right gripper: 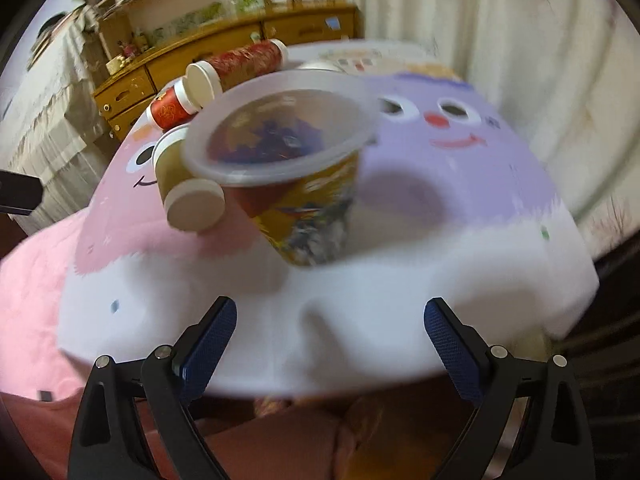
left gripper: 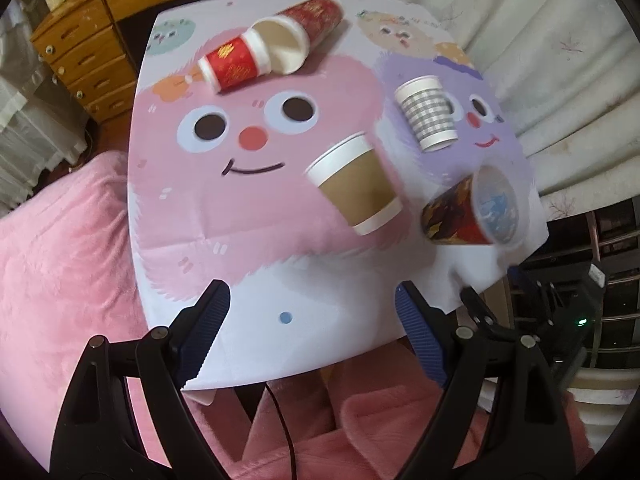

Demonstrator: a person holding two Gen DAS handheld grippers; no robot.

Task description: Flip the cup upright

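Several paper cups lie on a table with a cartoon-face cloth [left gripper: 256, 264]. A brown cup [left gripper: 356, 184] lies on its side mid-table. A colourful printed cup [left gripper: 472, 212] with a clear rim stands tilted near the right edge; in the right wrist view it [right gripper: 296, 184] is just ahead of my right gripper [right gripper: 330, 334], mouth toward the camera. A grey-striped cup [left gripper: 428, 118] stands mouth down. Two red cups [left gripper: 236, 64] [left gripper: 308, 24] lie at the far end. My left gripper [left gripper: 312, 320] is open and empty over the near table edge. My right gripper is open and empty.
A wooden drawer cabinet [left gripper: 80, 52] stands behind the table at left. White curtains [left gripper: 560, 60] hang at right. A pink blanket [left gripper: 60, 260] lies left of the table. A dark shelf unit [left gripper: 592, 280] is beside the table's right corner.
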